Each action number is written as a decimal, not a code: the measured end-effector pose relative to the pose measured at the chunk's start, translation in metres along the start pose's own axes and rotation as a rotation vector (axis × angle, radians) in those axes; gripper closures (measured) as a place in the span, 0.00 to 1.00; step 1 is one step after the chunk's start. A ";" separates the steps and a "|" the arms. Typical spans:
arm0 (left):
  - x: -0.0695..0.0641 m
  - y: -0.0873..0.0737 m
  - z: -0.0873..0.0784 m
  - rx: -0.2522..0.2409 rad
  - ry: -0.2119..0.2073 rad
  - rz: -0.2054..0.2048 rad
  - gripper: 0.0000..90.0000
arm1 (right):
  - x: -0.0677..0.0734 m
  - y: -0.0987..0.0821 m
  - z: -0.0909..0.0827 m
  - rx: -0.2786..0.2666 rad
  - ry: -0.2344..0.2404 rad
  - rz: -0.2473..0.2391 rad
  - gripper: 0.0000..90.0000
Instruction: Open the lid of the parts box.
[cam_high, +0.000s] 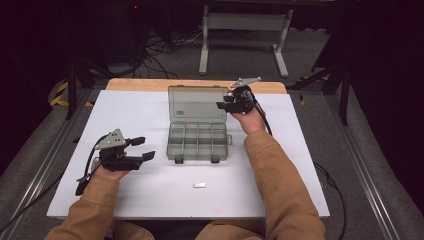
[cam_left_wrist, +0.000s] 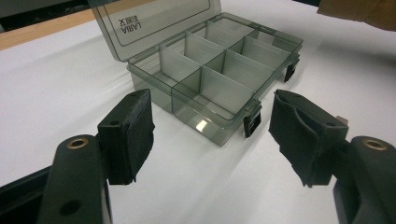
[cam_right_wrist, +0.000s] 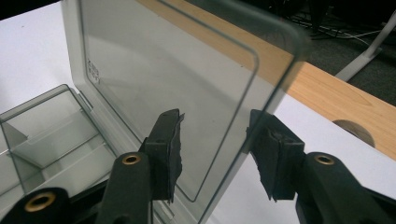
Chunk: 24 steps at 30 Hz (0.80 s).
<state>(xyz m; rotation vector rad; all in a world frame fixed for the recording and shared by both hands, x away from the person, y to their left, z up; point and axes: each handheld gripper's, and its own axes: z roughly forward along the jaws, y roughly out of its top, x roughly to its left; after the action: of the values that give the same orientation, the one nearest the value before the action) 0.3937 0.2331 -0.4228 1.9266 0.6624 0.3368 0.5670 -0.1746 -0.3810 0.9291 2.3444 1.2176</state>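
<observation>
The smoky clear compartment box (cam_high: 198, 141) sits near the middle of the white surface (cam_high: 150, 195), toward its far edge, with its lid (cam_high: 196, 102) swung up and leaning back. In the high view the tray shows eight compartments in two rows of four, and two dark latches on its near rim.

The right gripper (cam_high: 223, 105) is held at the lid's right edge, forearm reaching forward along the box's right side. In the right gripper view (cam_right_wrist: 212, 149) the jaws straddle the lid's edge, one pad on each face, with gaps showing; they stand apart and are not pinching it.

The left gripper (cam_high: 141, 148) rests low near the surface's left edge, pointing toward the box, its jaws spread with nothing between them.

One small white piece (cam_high: 199, 185) lies alone near the near edge.

A wooden strip (cam_high: 150, 83) runs along the far edge. Beyond it are grey floor, cables and a white frame's legs in a dark room.
</observation>
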 end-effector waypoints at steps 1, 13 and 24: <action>0.000 0.000 0.000 -0.002 0.002 0.001 0.35 | -0.001 -0.001 0.002 0.001 0.000 0.003 0.60; 0.000 -0.003 -0.003 -0.015 0.022 -0.005 0.32 | -0.006 -0.007 0.015 0.019 0.001 0.037 0.51; 0.001 -0.003 -0.004 -0.029 0.045 -0.007 0.27 | -0.012 -0.017 0.027 0.068 0.002 0.083 0.42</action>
<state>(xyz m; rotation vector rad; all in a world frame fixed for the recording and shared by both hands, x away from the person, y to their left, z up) 0.3913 0.2380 -0.4241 1.8937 0.6900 0.3845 0.5839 -0.1740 -0.4107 1.0570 2.3843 1.1768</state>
